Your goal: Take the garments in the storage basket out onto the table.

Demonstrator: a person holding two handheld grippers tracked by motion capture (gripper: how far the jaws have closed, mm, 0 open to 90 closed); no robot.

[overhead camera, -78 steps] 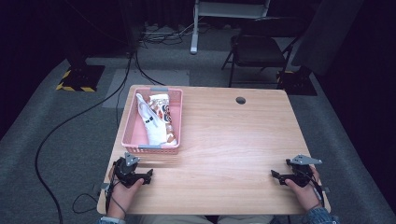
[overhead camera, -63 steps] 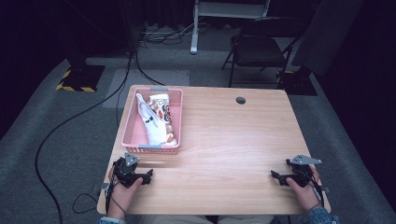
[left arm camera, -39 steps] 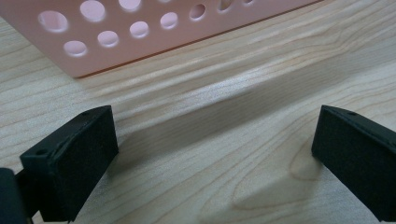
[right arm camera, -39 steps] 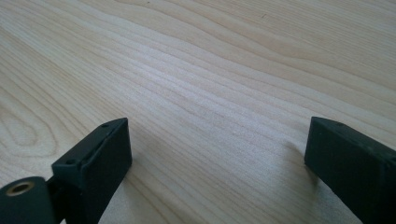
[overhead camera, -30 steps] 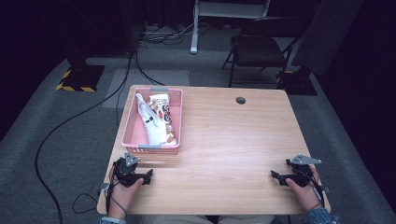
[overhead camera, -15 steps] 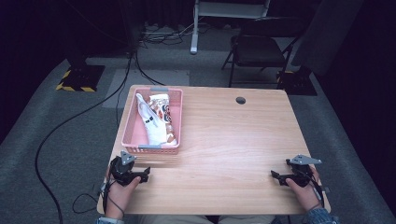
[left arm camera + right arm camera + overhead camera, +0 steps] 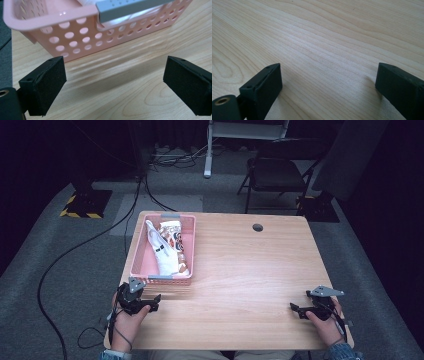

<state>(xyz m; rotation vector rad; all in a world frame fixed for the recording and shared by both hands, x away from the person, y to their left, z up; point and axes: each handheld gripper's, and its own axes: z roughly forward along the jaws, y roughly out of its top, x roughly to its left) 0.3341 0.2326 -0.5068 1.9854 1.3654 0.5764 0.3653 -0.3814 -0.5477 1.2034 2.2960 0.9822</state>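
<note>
Pale wood table (image 7: 240, 285) with one dark round hole (image 7: 257, 227) near the far edge, on grey carpet, in a dark room. One folding chair (image 7: 275, 170) beyond, black cables (image 7: 75, 250) across the floor. One pink basket (image 7: 142, 255) at far left, holding white and printed packets (image 7: 167, 250); print unreadable. Two grippers at the near corners: left gripper (image 7: 112, 82) just before the basket, jaws wide apart; right gripper (image 7: 327, 87) over bare wood, jaws wide apart, empty.
</note>
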